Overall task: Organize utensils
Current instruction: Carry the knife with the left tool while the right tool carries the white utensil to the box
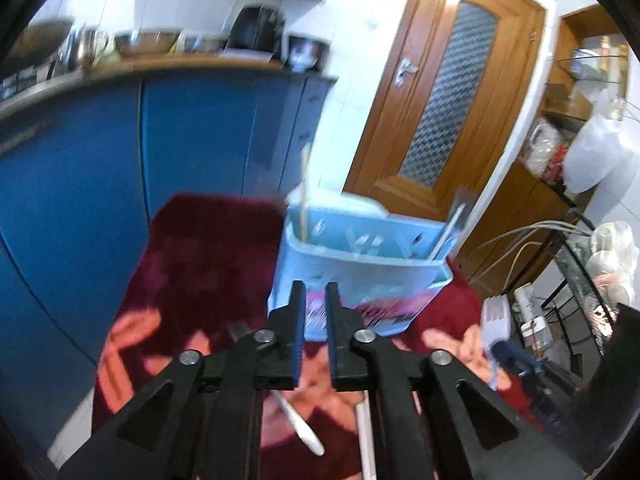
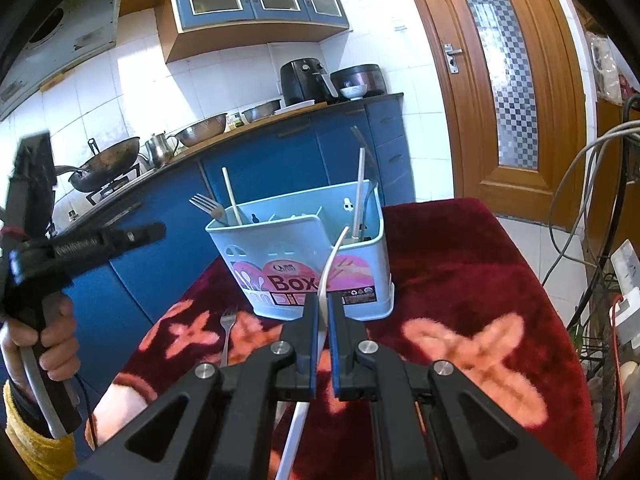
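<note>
A light blue utensil box (image 1: 360,268) (image 2: 304,252) stands on the dark red patterned cloth (image 2: 460,272). In it are a metal fork (image 2: 208,205) and pale sticks (image 2: 232,196). My left gripper (image 1: 316,288) hovers just before the box, open a little with nothing between its fingers. It also shows at the left of the right wrist view, in a hand (image 2: 52,332). My right gripper (image 2: 322,300) is shut on a white plastic fork (image 2: 334,252) (image 1: 496,314), held near the box's right compartment. A metal fork (image 2: 228,320) and a white utensil (image 1: 300,424) lie on the cloth.
Blue kitchen cabinets (image 2: 260,160) run behind and left of the table, with pots and appliances on the counter. A wooden door (image 2: 500,100) stands at the back right. A wire rack (image 1: 580,280) with cables crowds the right side.
</note>
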Motion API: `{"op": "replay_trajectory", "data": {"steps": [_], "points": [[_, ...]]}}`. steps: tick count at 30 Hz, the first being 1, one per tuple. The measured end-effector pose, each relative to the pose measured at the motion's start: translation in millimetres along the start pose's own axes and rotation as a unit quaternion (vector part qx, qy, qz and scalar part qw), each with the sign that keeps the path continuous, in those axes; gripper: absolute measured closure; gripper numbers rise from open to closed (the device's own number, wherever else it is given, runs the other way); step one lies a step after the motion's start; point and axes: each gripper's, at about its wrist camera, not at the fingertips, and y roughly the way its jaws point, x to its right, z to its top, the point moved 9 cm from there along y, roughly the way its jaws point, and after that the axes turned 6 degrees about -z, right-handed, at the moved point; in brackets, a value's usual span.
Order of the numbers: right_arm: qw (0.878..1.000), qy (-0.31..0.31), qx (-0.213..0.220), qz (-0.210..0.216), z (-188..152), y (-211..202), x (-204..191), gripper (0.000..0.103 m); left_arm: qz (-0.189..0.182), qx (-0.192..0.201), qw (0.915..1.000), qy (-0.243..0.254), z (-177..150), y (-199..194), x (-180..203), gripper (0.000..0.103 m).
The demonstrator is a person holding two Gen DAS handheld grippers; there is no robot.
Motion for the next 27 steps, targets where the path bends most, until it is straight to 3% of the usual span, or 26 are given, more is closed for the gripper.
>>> {"op": "replay_trajectory", "data": {"steps": [5,17,27], "points": [[1.0,0.004,-0.007,0.003,-3,5,1,0.097,0.027,-0.047,0.9984,-0.016,-22,29,-25,0.084],[1.0,0.011,-0.02,-0.003,-9,15,9,0.097,0.024,-0.134,0.9848,-0.107,-63,88,-78,0.084],[0.999,0.015,-0.034,-0.006,-15,27,12,0.097,0.021,-0.155,0.9773,-0.143,-79,113,-94,0.084]]}}
